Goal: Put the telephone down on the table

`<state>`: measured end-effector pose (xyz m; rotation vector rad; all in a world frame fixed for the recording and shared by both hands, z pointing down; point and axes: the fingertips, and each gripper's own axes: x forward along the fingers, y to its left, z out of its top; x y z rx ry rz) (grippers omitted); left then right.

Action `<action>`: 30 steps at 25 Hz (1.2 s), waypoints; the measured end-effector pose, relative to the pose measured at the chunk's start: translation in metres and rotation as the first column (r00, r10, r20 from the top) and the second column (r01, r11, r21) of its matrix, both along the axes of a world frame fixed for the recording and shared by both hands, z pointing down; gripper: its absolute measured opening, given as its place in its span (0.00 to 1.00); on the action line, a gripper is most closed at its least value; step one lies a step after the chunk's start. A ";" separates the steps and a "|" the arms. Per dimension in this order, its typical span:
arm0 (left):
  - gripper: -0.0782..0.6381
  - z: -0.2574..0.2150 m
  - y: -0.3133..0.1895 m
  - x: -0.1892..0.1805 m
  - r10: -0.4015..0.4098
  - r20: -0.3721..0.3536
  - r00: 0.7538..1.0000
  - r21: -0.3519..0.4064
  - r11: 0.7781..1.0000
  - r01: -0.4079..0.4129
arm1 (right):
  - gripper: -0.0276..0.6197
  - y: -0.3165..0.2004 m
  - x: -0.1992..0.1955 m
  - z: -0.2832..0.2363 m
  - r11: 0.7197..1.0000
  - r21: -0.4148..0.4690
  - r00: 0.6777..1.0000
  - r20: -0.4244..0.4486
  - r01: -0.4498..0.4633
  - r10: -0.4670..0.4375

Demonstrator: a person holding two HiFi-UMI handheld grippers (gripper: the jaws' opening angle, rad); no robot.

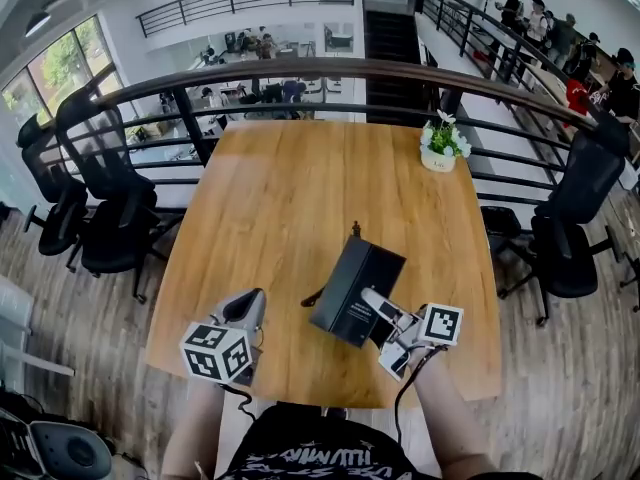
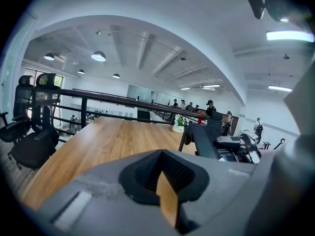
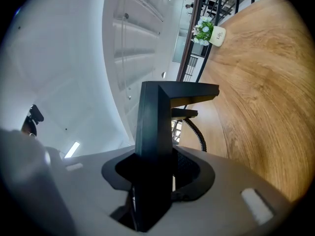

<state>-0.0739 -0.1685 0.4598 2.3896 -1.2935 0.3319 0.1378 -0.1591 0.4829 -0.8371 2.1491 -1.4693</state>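
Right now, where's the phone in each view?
Head view: phone lower centre, right of middle.
Left gripper view: phone right of centre, past the jaws.
Right gripper view: phone dead centre, clamped between the jaws.
Shared landmark: plant pot, in all three views.

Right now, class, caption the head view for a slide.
Right gripper holds a black telephone over the wooden table; left gripper empty.

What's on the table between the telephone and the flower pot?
Nothing: bare table between telephone and flower pot, clearest in the head view.
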 end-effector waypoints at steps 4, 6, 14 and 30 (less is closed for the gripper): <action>0.11 -0.003 -0.028 0.000 0.015 0.000 1.000 0.013 1.000 -0.015 | 0.29 -0.021 0.002 0.004 1.000 -0.006 1.000 -0.008 -0.015 0.015; 0.11 -0.002 -0.039 0.002 0.026 -0.001 1.000 0.016 1.000 -0.026 | 0.29 -0.031 0.002 0.007 1.000 -0.011 1.000 -0.011 -0.017 0.017; 0.11 -0.012 -0.094 0.001 0.050 -0.003 0.999 0.033 0.998 -0.050 | 0.29 -0.081 0.000 0.009 1.000 -0.025 1.000 -0.022 0.005 -0.005; 0.11 0.010 -0.181 0.005 0.046 0.006 0.999 -0.008 0.999 -0.046 | 0.29 -0.192 0.004 0.033 0.992 -0.036 0.987 -0.105 0.118 -0.121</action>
